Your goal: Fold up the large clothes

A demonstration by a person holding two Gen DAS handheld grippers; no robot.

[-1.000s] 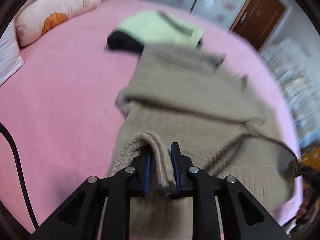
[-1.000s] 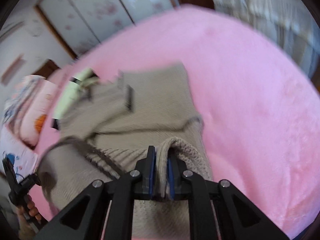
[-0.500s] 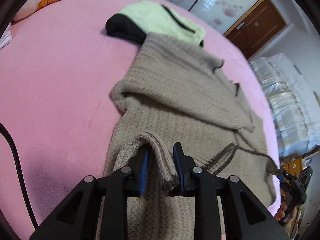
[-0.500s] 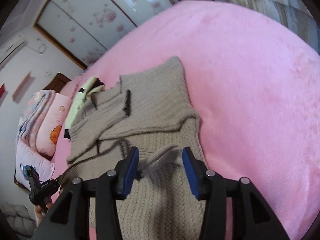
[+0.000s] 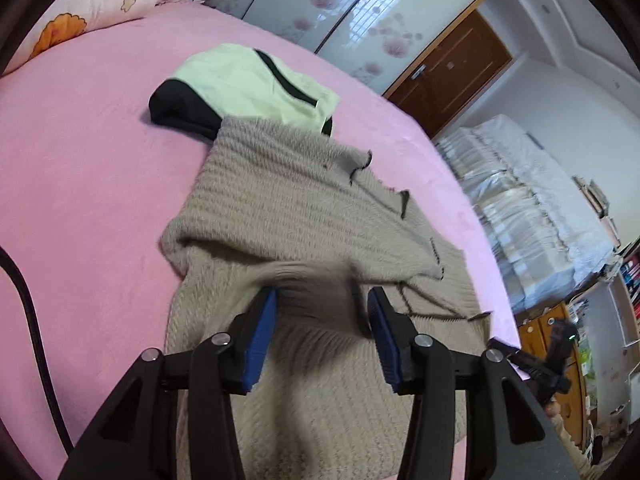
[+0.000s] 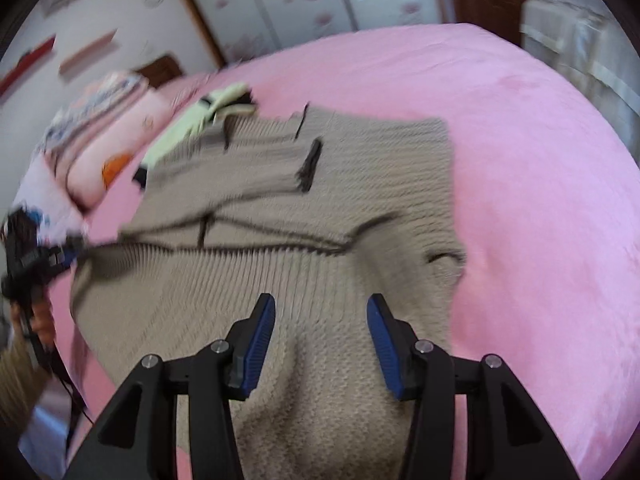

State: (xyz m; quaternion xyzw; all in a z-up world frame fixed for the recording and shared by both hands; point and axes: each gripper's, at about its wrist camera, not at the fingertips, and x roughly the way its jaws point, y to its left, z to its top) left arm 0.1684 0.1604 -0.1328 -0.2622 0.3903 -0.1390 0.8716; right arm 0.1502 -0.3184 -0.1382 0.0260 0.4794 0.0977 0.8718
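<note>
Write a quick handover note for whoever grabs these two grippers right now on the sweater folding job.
Left gripper: jaws opening, pads off the knit; a blurred ridge of the beige sweater lies between them, not pinched.
Right gripper: open, over the sweater's near edge, holding nothing.
Sweater lies on the pink bed; its far end overlaps a folded green and black garment.
Done: the near part seems to be laid over the body, a sleeve across the top.
Left: probably flatten the bump by the right edge, then fold again to a compact size. Re-grip first; nothing is held.
</note>
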